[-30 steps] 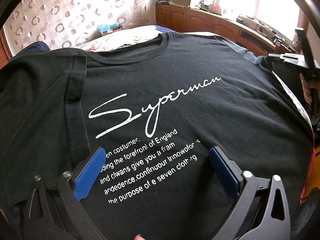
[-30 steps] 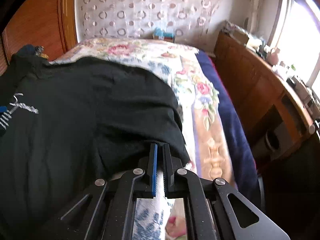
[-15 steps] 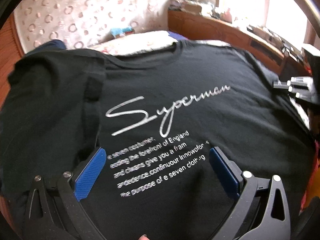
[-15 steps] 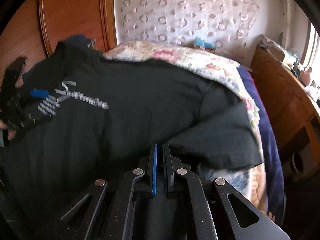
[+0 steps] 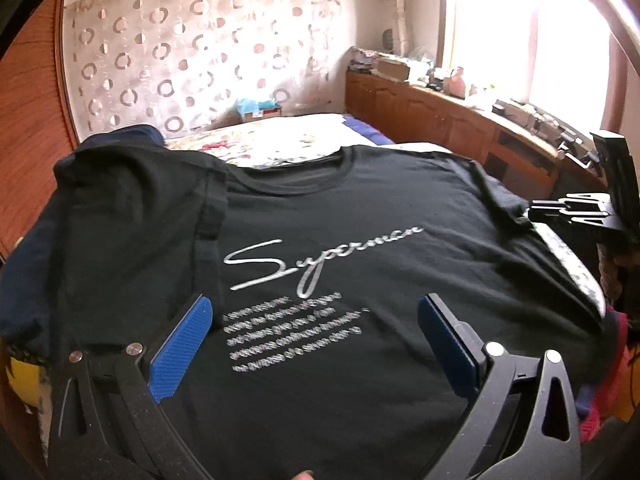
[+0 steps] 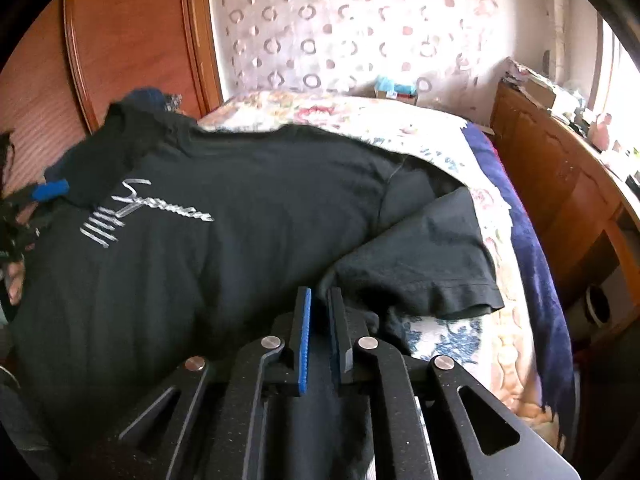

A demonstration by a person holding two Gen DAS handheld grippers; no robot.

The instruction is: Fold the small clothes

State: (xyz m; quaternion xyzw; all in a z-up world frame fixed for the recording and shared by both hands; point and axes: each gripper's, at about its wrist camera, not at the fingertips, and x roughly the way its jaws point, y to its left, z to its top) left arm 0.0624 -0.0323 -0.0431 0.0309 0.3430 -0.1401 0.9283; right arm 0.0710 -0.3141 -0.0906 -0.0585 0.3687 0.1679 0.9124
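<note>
A black T-shirt [image 5: 360,208] with white "Superman" print lies spread face up on the bed. Its left sleeve is folded inward over the chest. My left gripper [image 5: 312,320] is open, hovering over the printed text near the shirt's lower half, touching nothing. My right gripper [image 6: 319,300] is shut on the shirt's right side edge [image 6: 344,360], just below the right sleeve [image 6: 420,264], which lies flat on the bedspread. The right gripper also shows in the left wrist view [image 5: 568,212] at the shirt's right edge.
The bed has a floral bedspread [image 6: 460,340] with a blue blanket [image 6: 532,264] along its right side. Wooden cabinets [image 5: 440,120] with clutter run under the window. A wooden wardrobe [image 6: 132,40] stands on the left. Dark clothes [image 5: 132,136] lie behind the shirt.
The right gripper has pulled the shirt's right side outward, and the right sleeve now lies spread on the bedspread. The left gripper has lifted and tilted back a little, still open.
</note>
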